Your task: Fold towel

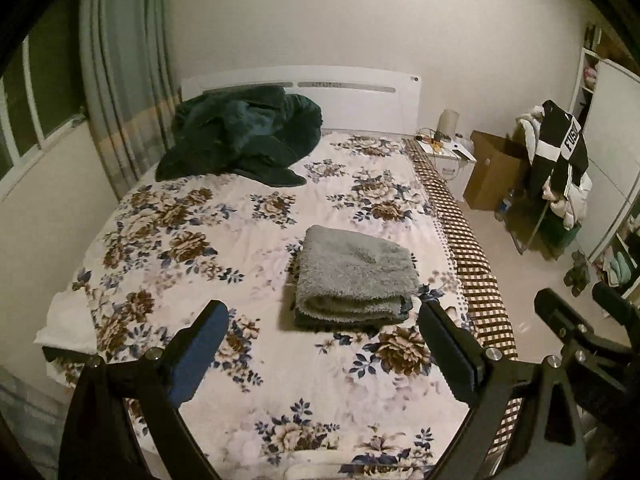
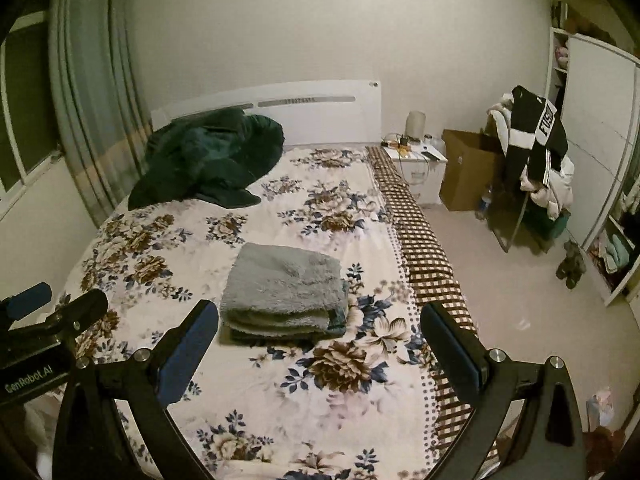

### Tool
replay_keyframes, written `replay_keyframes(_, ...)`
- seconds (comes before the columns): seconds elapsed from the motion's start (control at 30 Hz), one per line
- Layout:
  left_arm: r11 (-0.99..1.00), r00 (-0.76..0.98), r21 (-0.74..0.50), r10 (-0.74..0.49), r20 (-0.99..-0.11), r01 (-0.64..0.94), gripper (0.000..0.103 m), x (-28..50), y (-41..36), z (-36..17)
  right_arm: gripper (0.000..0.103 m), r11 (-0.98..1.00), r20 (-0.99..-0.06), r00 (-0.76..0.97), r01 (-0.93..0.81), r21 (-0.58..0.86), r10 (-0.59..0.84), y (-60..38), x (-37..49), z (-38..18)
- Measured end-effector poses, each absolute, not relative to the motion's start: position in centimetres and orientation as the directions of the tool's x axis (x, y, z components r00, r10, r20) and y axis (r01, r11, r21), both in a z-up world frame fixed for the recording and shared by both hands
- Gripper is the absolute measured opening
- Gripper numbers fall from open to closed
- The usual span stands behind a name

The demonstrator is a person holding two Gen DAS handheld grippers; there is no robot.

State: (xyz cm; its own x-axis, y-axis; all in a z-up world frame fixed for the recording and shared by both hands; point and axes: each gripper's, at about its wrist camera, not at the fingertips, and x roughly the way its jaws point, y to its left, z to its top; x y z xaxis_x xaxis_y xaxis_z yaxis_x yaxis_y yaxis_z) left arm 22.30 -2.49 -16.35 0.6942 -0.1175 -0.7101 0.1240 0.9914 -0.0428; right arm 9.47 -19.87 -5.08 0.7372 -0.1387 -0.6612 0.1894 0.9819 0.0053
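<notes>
A grey fluffy towel [image 1: 354, 276] lies folded into a thick rectangle on the flowered bedspread [image 1: 224, 232], toward the bed's right side. My left gripper [image 1: 324, 320] hovers open just short of the towel's near edge, nothing between its fingers. In the right wrist view the same folded towel [image 2: 284, 290] sits ahead and slightly left of my right gripper [image 2: 320, 320], which is also open and empty. The right gripper's fingers [image 1: 560, 316] show at the right edge of the left wrist view; the left gripper's body [image 2: 52, 316] shows at the left edge of the right one.
A dark green blanket [image 1: 244, 136] is heaped near the white headboard [image 1: 352, 100]. A checked sheet edge [image 1: 468, 248] runs down the bed's right side. Beyond it stand a nightstand [image 1: 448, 156], a cardboard box [image 1: 492, 168] and a chair piled with clothes [image 1: 560, 168]. Curtains [image 1: 120, 80] hang left.
</notes>
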Motion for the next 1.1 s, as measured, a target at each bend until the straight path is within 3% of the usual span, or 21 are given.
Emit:
replay_keyframes(0.37, 0.992, 0.732, -0.043, -0.120, -0.671, 0.122, 0.097, 18.5, -1.5, -13.0, 0.103, 0.984, -0.634, 0.761, 0.176, 0.001, -0.136, -18.1, 3.6, 0.5)
replay_keyframes(0.5, 0.992, 0.735, -0.045, -0.118, -0.668, 0.118, 0.103, 17.9, -1.1, -12.9, 0.103, 0.982, -0.634, 0.759, 0.187, -0.004, -0.147, -17.5, 2.4, 1.5)
replay_keyframes(1.1, 0.994, 0.736, -0.010, -0.087, -0.671, 0.107, 0.103, 16.4, -0.3, -12.7, 0.103, 0.982, -0.654, 0.741, 0.188, -0.014, -0.151, -17.4, 2.7, 1.1)
